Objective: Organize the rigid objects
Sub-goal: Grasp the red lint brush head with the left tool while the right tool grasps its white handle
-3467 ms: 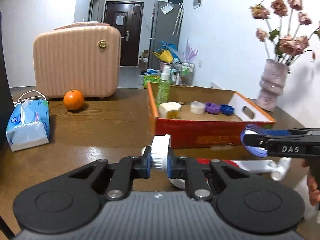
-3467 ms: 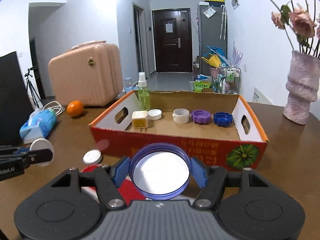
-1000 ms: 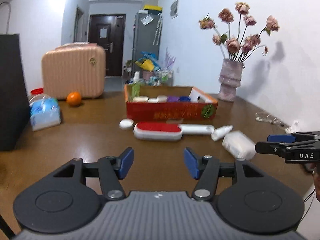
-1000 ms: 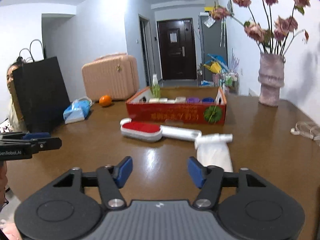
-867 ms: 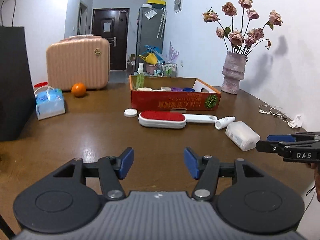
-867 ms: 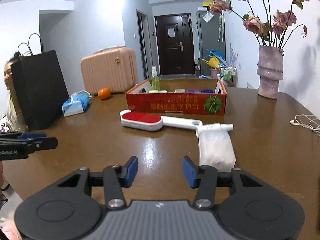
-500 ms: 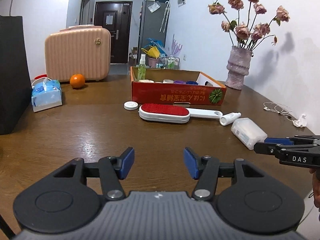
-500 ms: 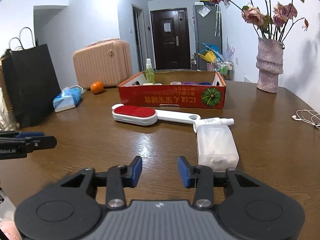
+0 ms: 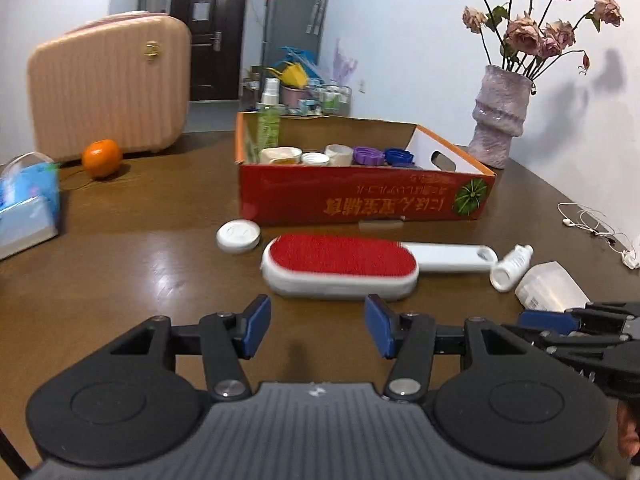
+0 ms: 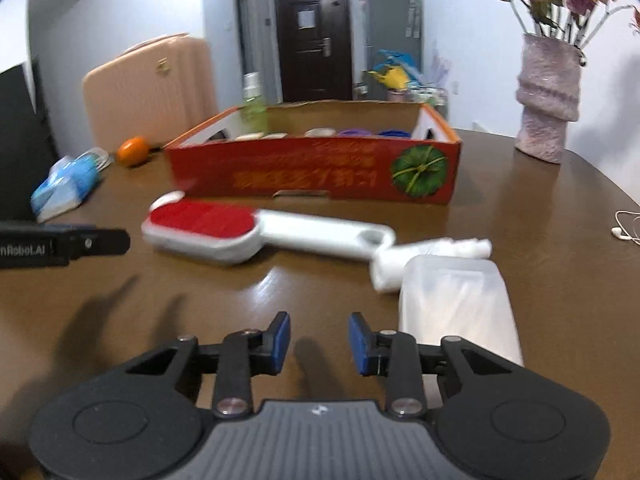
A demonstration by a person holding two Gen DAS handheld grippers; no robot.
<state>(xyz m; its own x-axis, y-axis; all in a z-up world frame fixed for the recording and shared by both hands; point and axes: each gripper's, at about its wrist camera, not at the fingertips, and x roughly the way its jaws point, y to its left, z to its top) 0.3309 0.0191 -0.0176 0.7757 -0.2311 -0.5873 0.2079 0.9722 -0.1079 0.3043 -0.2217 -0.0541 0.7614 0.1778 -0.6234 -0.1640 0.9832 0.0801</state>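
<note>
A red-faced lint brush (image 9: 340,264) with a white handle (image 10: 320,234) lies on the brown table in front of the red cardboard box (image 9: 360,200). My left gripper (image 9: 316,330) hovers just short of the brush head, open and empty. A white lid (image 9: 239,235) lies left of the brush. A clear plastic bottle (image 10: 456,304) lies on its side, cap toward the brush handle. My right gripper (image 10: 319,343) is just left of the bottle, jaws closing with nothing between them. The box holds a green spray bottle (image 9: 269,120) and several lids.
A pink suitcase (image 9: 108,84), an orange (image 9: 102,158) and a blue tissue pack (image 9: 28,204) sit at the left. A vase of dried roses (image 9: 500,120) stands at the far right, with white earphones (image 9: 592,224) near the right table edge. A black bag (image 10: 20,140) stands at the left.
Both grippers have moved forward and down toward the brush and bottle, which now loom larger. The right jaws have narrowed. The lids held earlier are no longer in either gripper.
</note>
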